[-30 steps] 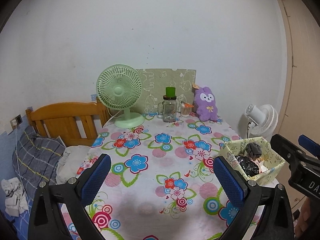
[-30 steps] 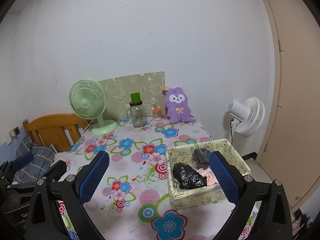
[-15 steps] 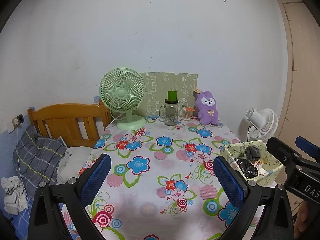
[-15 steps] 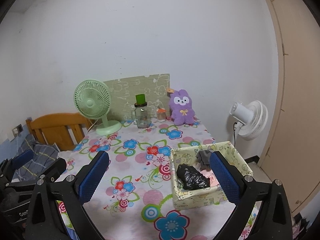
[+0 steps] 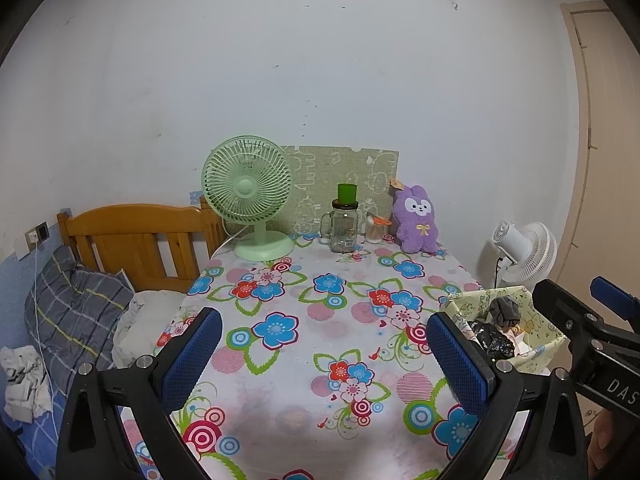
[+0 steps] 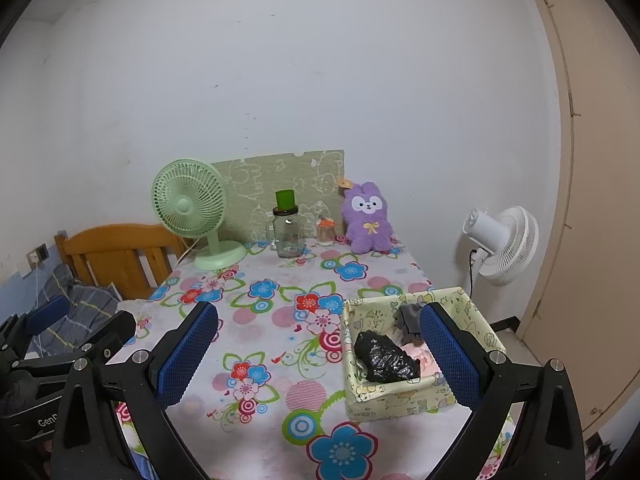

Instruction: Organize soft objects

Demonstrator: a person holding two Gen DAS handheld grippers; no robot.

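Left wrist view: my left gripper (image 5: pixel 324 354) is spread wide over the floral tablecloth (image 5: pixel 304 292), holding nothing. The fabric bin (image 5: pixel 548 344) sits at 3 o'clock at the table's right edge, with a grey cloth (image 5: pixel 505 309) and a black crumpled bag (image 5: pixel 494 340) inside. The purple plush rabbit (image 5: pixel 416 218) stands at 1 o'clock against the wall.

Right wrist view: my right gripper (image 6: pixel 318 354) is likewise wide open and empty. The bin (image 6: pixel 394 398) lies at 4 o'clock, partly behind the right finger (image 6: pixel 448 354). The rabbit (image 6: pixel 367 218) is at 12 o'clock, beside the glass jar (image 6: pixel 287 232).

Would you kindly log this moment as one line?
left gripper: open, empty | right gripper: open, empty | fabric box: holds black bag, grey cloth
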